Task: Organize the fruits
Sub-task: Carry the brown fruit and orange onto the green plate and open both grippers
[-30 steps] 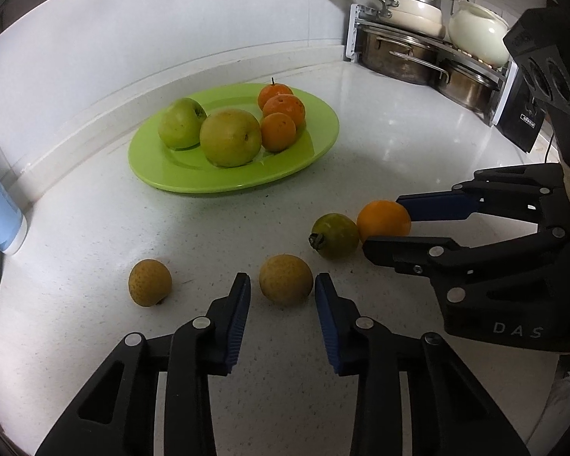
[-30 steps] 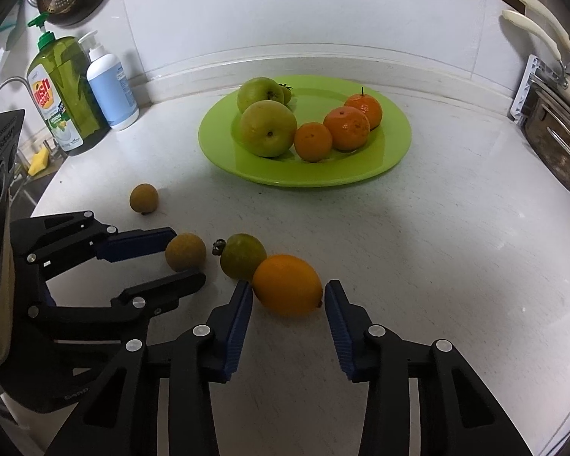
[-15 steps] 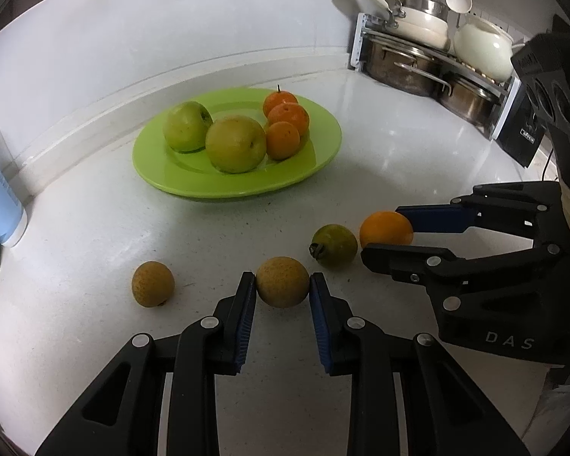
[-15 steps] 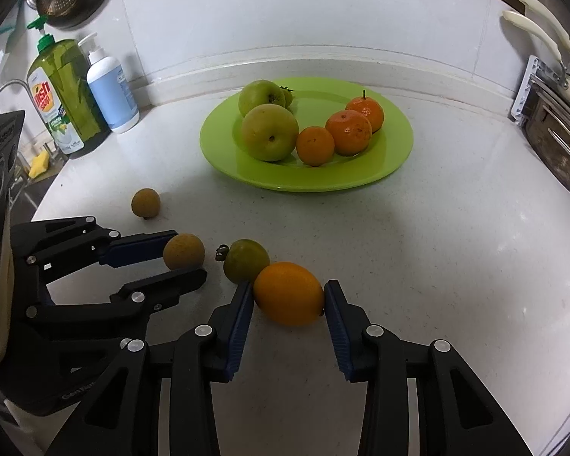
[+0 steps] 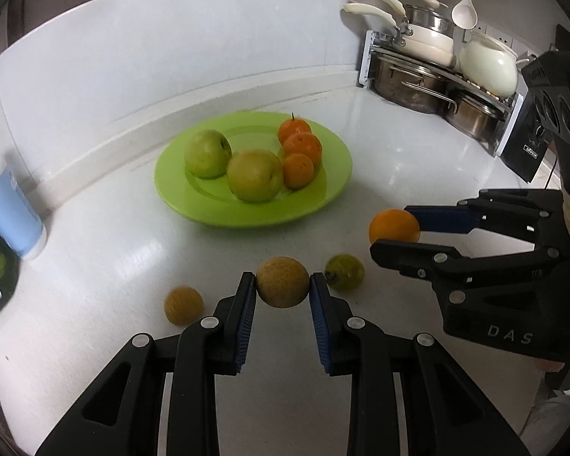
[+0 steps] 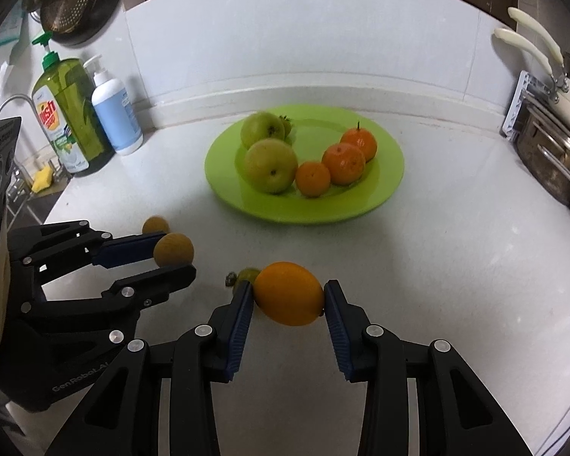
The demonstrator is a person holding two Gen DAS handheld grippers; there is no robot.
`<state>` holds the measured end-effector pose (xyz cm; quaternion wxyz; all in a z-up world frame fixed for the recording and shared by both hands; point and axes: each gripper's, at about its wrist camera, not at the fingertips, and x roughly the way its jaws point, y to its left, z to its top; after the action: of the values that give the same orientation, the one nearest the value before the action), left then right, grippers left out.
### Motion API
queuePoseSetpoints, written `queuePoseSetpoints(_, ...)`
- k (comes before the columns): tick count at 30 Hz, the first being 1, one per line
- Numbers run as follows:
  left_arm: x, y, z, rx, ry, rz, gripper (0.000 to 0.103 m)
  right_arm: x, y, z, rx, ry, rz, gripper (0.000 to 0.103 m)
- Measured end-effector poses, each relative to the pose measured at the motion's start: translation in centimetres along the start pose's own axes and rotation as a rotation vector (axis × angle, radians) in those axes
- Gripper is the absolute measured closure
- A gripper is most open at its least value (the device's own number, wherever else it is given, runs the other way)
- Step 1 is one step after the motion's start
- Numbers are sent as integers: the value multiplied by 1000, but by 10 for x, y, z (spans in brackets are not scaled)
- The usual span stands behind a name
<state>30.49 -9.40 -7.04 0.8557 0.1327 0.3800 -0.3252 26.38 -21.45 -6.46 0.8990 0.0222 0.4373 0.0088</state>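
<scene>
On the white counter [image 6: 456, 228] sits a green plate [image 6: 383, 190] holding two yellow-green apples [image 6: 270, 166] side by side, three small tangerines [image 6: 343, 163] in a touching row to their right, and a small dark-stemmed fruit [image 6: 286, 124] tucked behind the far apple, mostly hidden. The left gripper [image 5: 283, 288] has its blue-padded fingers [image 5: 247, 315] closed against both sides of a round brown fruit [image 5: 282, 282], which appears lifted off the counter. The right gripper [image 6: 288, 294] clamps an orange [image 6: 288, 293] between its fingers [image 6: 336, 323] in the same way, held in front of the plate. Two loose fruits lie on the counter nearer than the plate: a second brown fruit [image 5: 183, 304] just left of the left gripper's fingers, and a small green fruit [image 5: 344, 271] with a dark stem end between the two grippers. By the back wall to the left stand a green dish-soap bottle [image 6: 70, 114] and a blue-and-white pump bottle [image 6: 114, 114], touching each other. At the right, a pot rack [image 5: 433, 76] carries steel pots and white pans.
</scene>
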Motion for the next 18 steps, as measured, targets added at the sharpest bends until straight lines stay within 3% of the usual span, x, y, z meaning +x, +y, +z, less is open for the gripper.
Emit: queuePoseSetpoints(18,30,32,102,6,-42,9,74,22,-31,92,-4,-76,-41,64)
